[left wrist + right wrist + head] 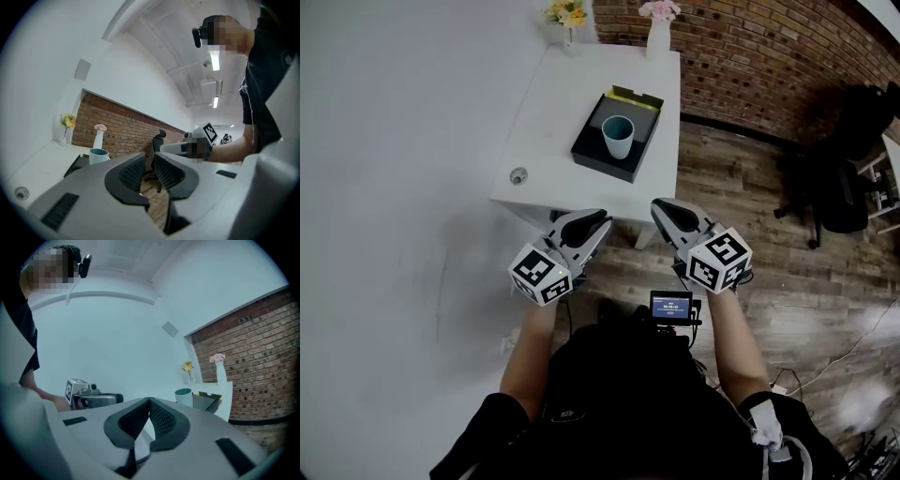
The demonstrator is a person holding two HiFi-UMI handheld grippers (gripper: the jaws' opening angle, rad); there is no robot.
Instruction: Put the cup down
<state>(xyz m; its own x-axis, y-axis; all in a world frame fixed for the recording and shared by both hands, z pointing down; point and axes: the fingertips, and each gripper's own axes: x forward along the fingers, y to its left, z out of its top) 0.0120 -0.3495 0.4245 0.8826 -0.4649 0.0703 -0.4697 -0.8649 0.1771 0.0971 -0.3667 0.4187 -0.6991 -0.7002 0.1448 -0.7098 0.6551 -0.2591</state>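
Observation:
A pale blue cup [618, 137] stands upright in a black tray [598, 155] on the white table [546, 112]. Neither gripper touches it. Both are held close to the person's body, short of the table's near edge. My left gripper [602, 217] has a narrow gap between its pads and nothing in it; in its own view the left gripper [150, 155] points past the cup [98, 155]. My right gripper [659, 206] is shut and empty, with its tips touching in the right gripper view [149, 400]. The cup [183, 397] shows beyond it.
A white vase with pink flowers [658, 33] and a small vase of yellow flowers [568, 19] stand at the table's far edge. A black office chair [844, 178] is on the wood floor to the right. A brick wall runs behind the table.

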